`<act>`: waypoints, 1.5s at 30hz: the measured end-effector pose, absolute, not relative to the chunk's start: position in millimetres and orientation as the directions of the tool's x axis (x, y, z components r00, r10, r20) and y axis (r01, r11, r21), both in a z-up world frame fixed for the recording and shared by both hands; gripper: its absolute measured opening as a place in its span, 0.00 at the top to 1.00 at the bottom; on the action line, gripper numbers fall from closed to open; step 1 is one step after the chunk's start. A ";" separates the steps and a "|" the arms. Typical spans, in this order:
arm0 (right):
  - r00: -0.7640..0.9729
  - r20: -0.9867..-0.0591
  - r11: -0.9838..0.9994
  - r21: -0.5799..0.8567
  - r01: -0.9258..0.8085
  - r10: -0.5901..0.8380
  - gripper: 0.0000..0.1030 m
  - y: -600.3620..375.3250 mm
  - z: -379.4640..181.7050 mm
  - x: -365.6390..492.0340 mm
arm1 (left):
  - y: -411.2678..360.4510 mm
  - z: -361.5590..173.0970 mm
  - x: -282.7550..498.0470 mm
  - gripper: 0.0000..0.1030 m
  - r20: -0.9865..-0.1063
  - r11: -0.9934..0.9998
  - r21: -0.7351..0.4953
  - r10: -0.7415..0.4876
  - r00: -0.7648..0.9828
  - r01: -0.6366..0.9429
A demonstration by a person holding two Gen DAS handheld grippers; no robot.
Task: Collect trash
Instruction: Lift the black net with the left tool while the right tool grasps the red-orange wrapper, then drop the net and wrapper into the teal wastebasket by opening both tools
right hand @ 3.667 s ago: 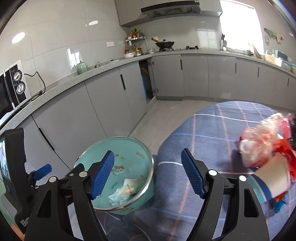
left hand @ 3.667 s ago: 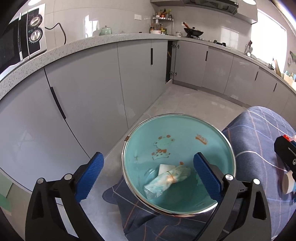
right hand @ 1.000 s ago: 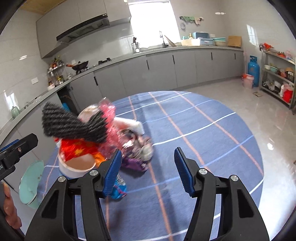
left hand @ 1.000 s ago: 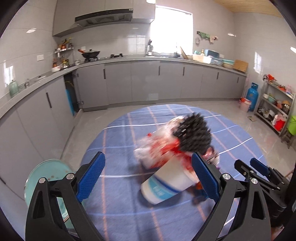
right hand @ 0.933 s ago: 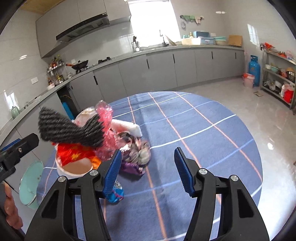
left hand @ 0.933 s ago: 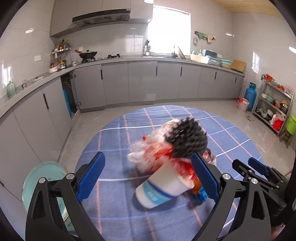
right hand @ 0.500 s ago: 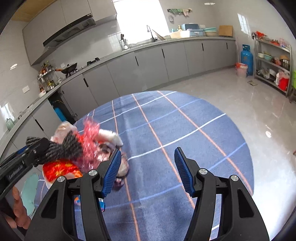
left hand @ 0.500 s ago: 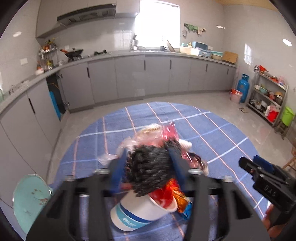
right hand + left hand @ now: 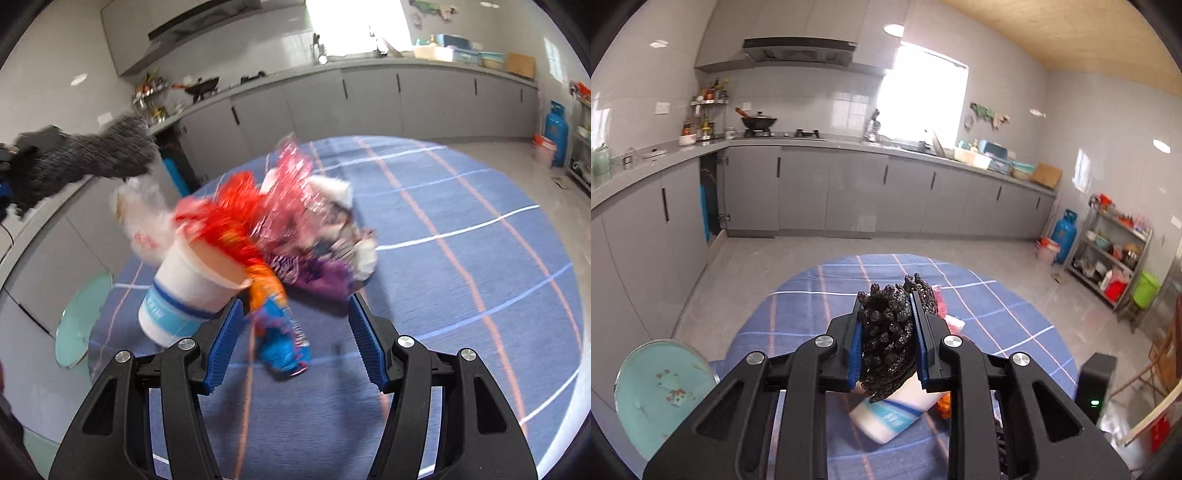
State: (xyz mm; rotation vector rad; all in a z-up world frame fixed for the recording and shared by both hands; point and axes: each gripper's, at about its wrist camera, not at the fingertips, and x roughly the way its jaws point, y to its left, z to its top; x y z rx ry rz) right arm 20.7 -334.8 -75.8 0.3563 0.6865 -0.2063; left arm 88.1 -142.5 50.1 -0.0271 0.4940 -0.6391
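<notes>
My left gripper [image 9: 886, 332] is shut on a black knobbly cloth [image 9: 888, 334] and holds it above the table; the cloth also shows in the right wrist view [image 9: 85, 162], lifted at the far left. Below it lies a white paper cup with a blue band [image 9: 897, 413], on its side [image 9: 188, 288]. A heap of trash sits on the blue checked tablecloth [image 9: 461, 258]: red wrapper [image 9: 225, 221], pink plastic [image 9: 291, 192], purple packet [image 9: 321, 275], blue packet [image 9: 280, 339]. My right gripper [image 9: 293, 339] is open, its jaws on either side of the blue packet.
A teal bowl [image 9: 661, 387] stands at the table's left edge, also in the right wrist view [image 9: 79, 317]. Grey kitchen cabinets [image 9: 849, 192] line the far wall. A blue gas bottle [image 9: 1065, 232] and a metal shelf [image 9: 1108, 254] stand at the right.
My left gripper has shut on the black cloth and lifted it off the heap. My right gripper has moved closer to the trash heap, still open.
</notes>
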 end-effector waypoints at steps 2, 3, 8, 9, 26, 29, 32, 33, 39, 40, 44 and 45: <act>0.739 -0.671 0.924 0.240 0.298 -0.064 0.42 -330.1 -81.1 28.8 | -129.0 48.9 86.9 0.78 -0.435 0.819 -0.182 -0.563 0.703 0.544; 0.732 -0.678 0.925 0.237 0.297 -0.062 0.42 -327.8 -84.2 31.1 | -122.9 47.4 86.3 0.78 -0.437 0.827 -0.183 -0.553 0.709 0.532; 0.688 -0.726 0.922 0.251 0.293 -0.021 0.51 -326.7 -93.4 42.1 | -92.5 30.1 91.1 0.78 -0.475 0.858 -0.209 -0.509 0.717 0.470; 0.677 -0.736 0.924 0.250 0.290 -0.013 0.52 -325.9 -95.0 45.4 | -86.9 26.0 92.4 0.78 -0.485 0.863 -0.213 -0.500 0.717 0.457; 0.789 -0.611 0.930 0.253 0.267 -0.060 0.76 -304.2 -40.5 10.7 | -30.3 -2.6 96.9 0.78 -0.512 0.899 -0.248 -0.438 0.739 0.361; 0.800 -0.599 0.938 0.251 0.240 -0.045 0.76 -293.5 -31.9 14.1 | -20.0 -0.5 97.4 0.78 -0.502 0.906 -0.245 -0.422 0.755 0.344; 0.801 -0.599 0.945 0.257 0.202 -0.008 0.76 -273.7 -27.9 20.0 | -7.1 -1.2 98.5 0.78 -0.500 0.913 -0.252 -0.408 0.764 0.322; 0.799 -0.601 0.948 0.262 0.180 0.014 0.76 -263.6 -28.2 23.3 | -3.3 -1.5 98.9 0.78 -0.502 0.915 -0.253 -0.401 0.766 0.314; 0.786 -0.610 0.967 0.246 0.073 0.096 0.76 -216.0 -24.9 43.6 | 25.9 -7.5 106.3 0.78 -0.522 0.945 -0.232 -0.319 0.791 0.228; 0.780 -0.615 0.968 0.246 0.053 0.114 0.76 -206.6 -25.2 48.4 | 31.1 -8.5 107.8 0.78 -0.526 0.949 -0.230 -0.307 0.793 0.215; 0.756 -0.632 0.969 0.247 -0.013 0.171 0.76 -175.7 -28.1 66.4 | 52.6 -14.5 116.7 0.78 -0.553 0.967 -0.207 -0.242 0.797 0.150; 0.748 -0.637 0.968 0.249 -0.029 0.186 0.76 -167.4 -28.9 71.1 | 57.4 -17.0 118.8 0.78 -0.561 0.971 -0.197 -0.224 0.797 0.134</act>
